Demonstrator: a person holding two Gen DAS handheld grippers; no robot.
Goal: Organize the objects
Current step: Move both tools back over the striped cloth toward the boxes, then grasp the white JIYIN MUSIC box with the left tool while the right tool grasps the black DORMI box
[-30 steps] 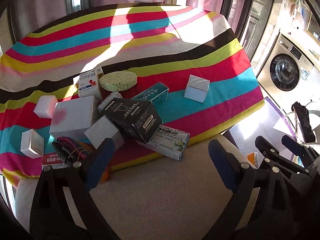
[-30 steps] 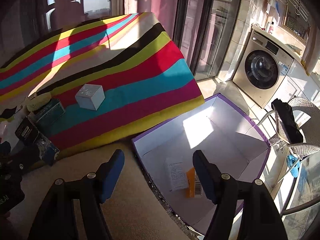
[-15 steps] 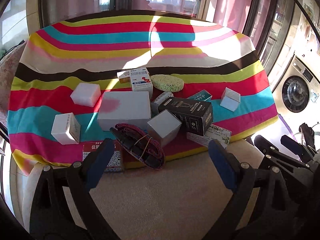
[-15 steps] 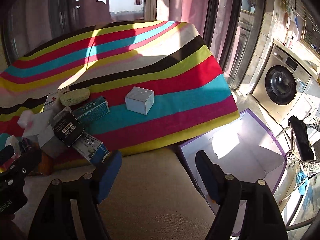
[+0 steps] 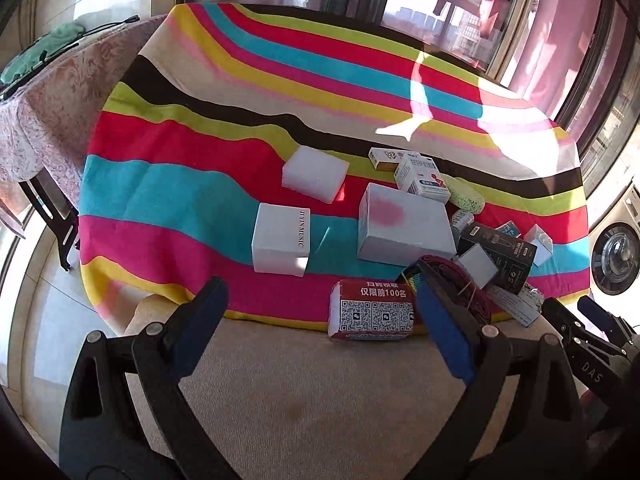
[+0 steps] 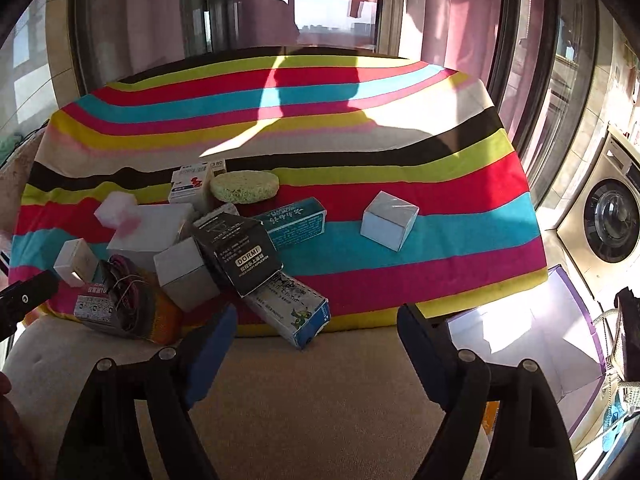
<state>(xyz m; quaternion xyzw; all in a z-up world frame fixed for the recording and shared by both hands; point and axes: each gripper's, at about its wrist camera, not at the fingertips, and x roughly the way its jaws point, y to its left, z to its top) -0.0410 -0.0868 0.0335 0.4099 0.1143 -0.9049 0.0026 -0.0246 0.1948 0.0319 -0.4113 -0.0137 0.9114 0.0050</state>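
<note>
Several boxes lie in a heap on a striped cloth (image 5: 168,184). My left gripper (image 5: 316,300) is open and empty above the beige cushion edge. Just beyond it sit a red QR-code box (image 5: 372,314) and a white box (image 5: 280,240). My right gripper (image 6: 316,320) is empty and its jaws are opening. Right ahead of it lies a blue-and-white carton (image 6: 296,312), with a black DORMI box (image 6: 240,252) behind. A small white cube (image 6: 388,220) stands apart to the right.
An open purple-rimmed box (image 6: 520,320) sits on the floor at the right, beside a washing machine (image 6: 608,220). A green sponge (image 6: 244,186) and a white foam block (image 5: 314,174) lie farther back. A chair with a patterned cover (image 5: 52,120) stands left.
Both views have swung left. The pile now fills the right wrist view and the purple box has slid to its right edge. The right jaws stand wider apart.
</note>
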